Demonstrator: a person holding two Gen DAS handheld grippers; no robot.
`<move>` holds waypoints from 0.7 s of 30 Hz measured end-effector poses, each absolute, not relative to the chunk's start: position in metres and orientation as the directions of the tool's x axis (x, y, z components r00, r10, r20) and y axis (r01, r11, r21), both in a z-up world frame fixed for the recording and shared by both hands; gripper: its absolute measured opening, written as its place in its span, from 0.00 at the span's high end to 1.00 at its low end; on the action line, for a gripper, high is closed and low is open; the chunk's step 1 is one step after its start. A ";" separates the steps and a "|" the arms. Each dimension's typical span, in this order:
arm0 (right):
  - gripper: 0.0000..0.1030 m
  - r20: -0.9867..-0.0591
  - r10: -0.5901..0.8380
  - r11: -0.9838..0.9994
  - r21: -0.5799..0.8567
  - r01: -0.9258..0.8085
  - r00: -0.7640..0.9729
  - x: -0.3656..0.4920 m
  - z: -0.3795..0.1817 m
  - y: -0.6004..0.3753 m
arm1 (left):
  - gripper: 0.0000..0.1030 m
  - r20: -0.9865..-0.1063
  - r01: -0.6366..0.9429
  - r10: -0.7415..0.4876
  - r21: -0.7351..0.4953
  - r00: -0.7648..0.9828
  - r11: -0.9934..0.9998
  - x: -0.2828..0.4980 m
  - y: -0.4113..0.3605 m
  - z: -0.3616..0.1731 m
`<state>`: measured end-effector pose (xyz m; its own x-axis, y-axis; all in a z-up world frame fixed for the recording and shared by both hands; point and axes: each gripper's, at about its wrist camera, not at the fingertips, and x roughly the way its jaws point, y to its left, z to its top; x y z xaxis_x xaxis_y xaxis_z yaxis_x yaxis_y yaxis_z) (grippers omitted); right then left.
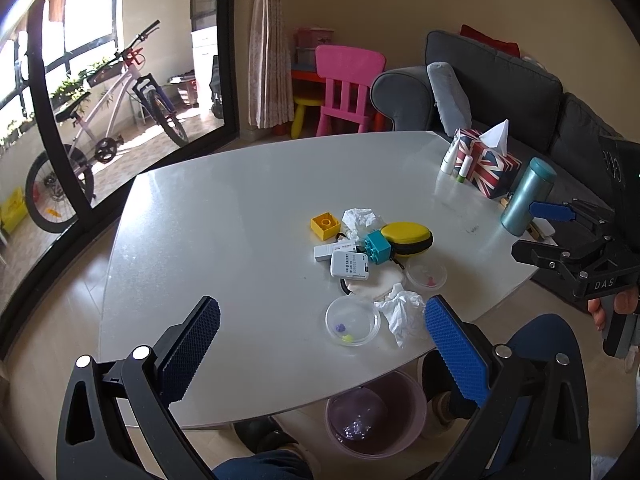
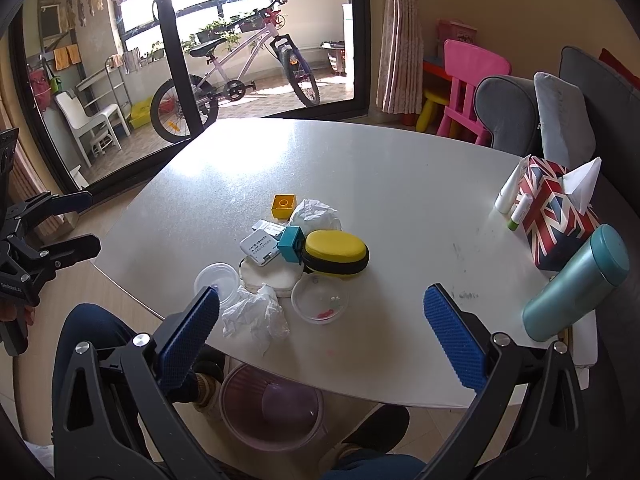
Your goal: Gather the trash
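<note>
Two crumpled tissues on the table, both grippers open and empty above the near edge.

Near tissue (image 2: 256, 314) lies at the table (image 1: 224, 208) edge between two clear dishes (image 2: 319, 298), touching a white pad (image 2: 272, 276); far tissue (image 2: 316, 216) sits behind the clutter, beside the yellow block (image 2: 283, 205) and yellow case (image 2: 336, 254). Bin (image 2: 272, 408) stands on the floor under the near edge, something purplish inside, hard to tell what. Left gripper (image 1: 322, 336) hangs over the edge, fingers wide apart, holding nothing. Right gripper (image 2: 322, 328) likewise spread wide and empty, tissue between its fingers but not touched. Teal flask (image 2: 576, 284) and flag box (image 2: 556, 216) stand well to the right.
</note>
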<state>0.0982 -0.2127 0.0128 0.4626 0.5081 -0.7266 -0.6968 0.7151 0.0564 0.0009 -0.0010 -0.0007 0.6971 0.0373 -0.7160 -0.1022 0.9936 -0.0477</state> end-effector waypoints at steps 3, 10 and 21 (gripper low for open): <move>0.03 -0.726 0.509 0.715 0.058 -0.697 0.462 0.098 0.013 -0.213 | 0.05 -0.716 -0.102 0.038 -0.046 0.697 0.994 0.001 -0.001 -0.001; 0.03 -0.726 0.508 0.715 0.056 -0.697 0.463 0.098 0.013 -0.213 | 0.05 -0.715 -0.105 0.039 -0.047 0.698 0.993 0.001 0.000 -0.001; 0.03 -0.724 0.511 0.713 0.056 -0.699 0.463 0.098 0.012 -0.212 | 0.05 -0.715 -0.106 0.042 -0.045 0.698 0.993 0.001 0.000 0.000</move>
